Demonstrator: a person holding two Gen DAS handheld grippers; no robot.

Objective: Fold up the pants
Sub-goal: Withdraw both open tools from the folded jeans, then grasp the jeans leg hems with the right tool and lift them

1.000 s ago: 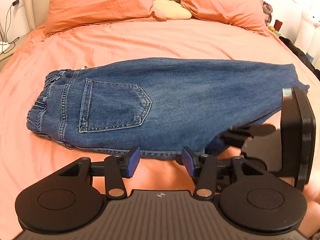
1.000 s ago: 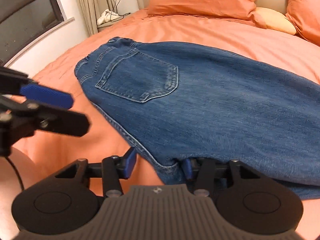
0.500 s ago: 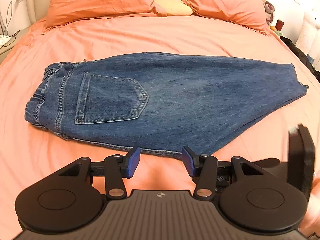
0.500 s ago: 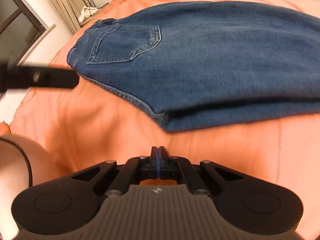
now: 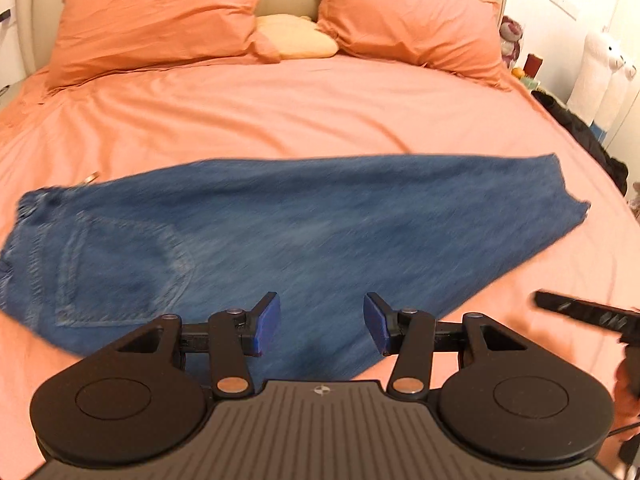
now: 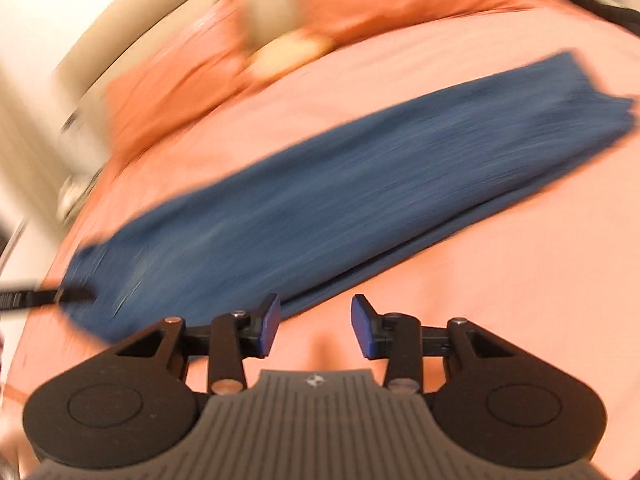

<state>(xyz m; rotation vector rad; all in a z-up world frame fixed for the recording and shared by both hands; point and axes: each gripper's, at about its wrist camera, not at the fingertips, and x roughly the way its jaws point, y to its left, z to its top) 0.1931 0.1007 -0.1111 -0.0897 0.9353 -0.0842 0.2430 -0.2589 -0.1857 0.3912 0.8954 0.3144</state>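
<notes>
Blue denim pants (image 5: 304, 224) lie folded lengthwise across the orange bed, waistband and back pocket at the left, leg ends at the right. My left gripper (image 5: 320, 326) is open and empty, hovering over the pants' near edge. My right gripper (image 6: 316, 326) is open and empty, above bare sheet just in front of the pants (image 6: 320, 200), which run diagonally in its blurred view. The right gripper's side shows at the right edge of the left wrist view (image 5: 592, 316). The left gripper's side shows at the left edge of the right wrist view (image 6: 40, 296).
Two orange pillows (image 5: 160, 16) and a small yellow cushion (image 5: 296, 38) lean on the headboard. Plush toys (image 5: 600, 68) and dark clothing (image 5: 580, 128) sit beside the bed at the right. The orange sheet (image 5: 320, 112) stretches behind the pants.
My right gripper has opened from shut and swung, so its view is now blurred and tilted. My left gripper stayed open and moved forward over the pants' near edge.
</notes>
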